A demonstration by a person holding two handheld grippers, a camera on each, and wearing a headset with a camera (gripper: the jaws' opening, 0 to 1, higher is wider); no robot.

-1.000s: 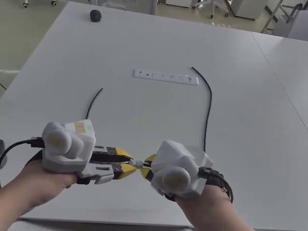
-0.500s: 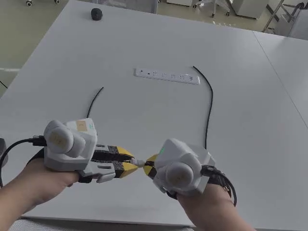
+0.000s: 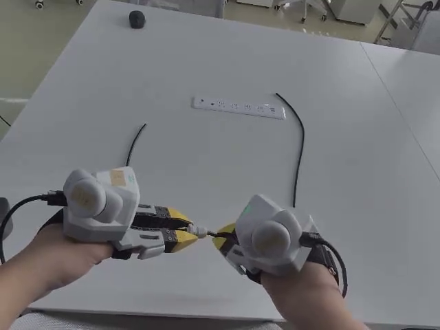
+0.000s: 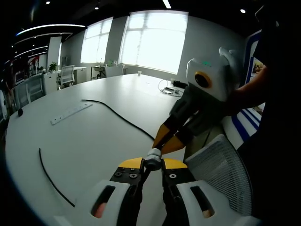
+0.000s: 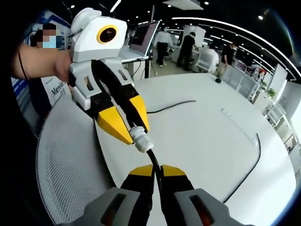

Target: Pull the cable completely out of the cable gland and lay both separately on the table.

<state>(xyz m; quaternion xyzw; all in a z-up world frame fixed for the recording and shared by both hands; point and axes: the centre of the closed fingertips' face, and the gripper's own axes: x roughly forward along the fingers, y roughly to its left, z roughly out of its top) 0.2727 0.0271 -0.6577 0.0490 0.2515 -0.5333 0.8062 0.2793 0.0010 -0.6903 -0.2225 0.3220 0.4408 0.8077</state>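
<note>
White bench (image 3: 206,165) spreads out under both grippers, in a bright office with large windows behind.

Nearest, over the bench's near edge, the two grippers meet tip to tip, each held in a hand. The left gripper (image 3: 188,231) has its yellow-tipped jaws closed on the cable gland (image 3: 199,232), a small white fitting clamped between the tips. In the left gripper view the gland (image 4: 152,157) sits right at the jaw ends of that gripper (image 4: 152,163), with the right gripper (image 4: 160,145) pointing in at it from the right.

The right gripper (image 3: 221,238) is closed on the cable (image 3: 212,234), a thin black line that leaves the gland and goes straight between its jaws. In the right gripper view the cable (image 5: 154,161) runs from the gland (image 5: 141,139) down into the pinched jaws of the right gripper (image 5: 156,169); the left gripper (image 5: 135,133) comes in from the upper left. Only a short bare stretch of cable shows between the two.

Farther out, a long black cord (image 3: 300,148) curves across the bench, its near end hidden behind the right gripper. A short black cord (image 3: 135,143) lies to the left. Beyond them lies a white power strip (image 3: 238,108), and at the far end a small dark object (image 3: 137,19).
</note>
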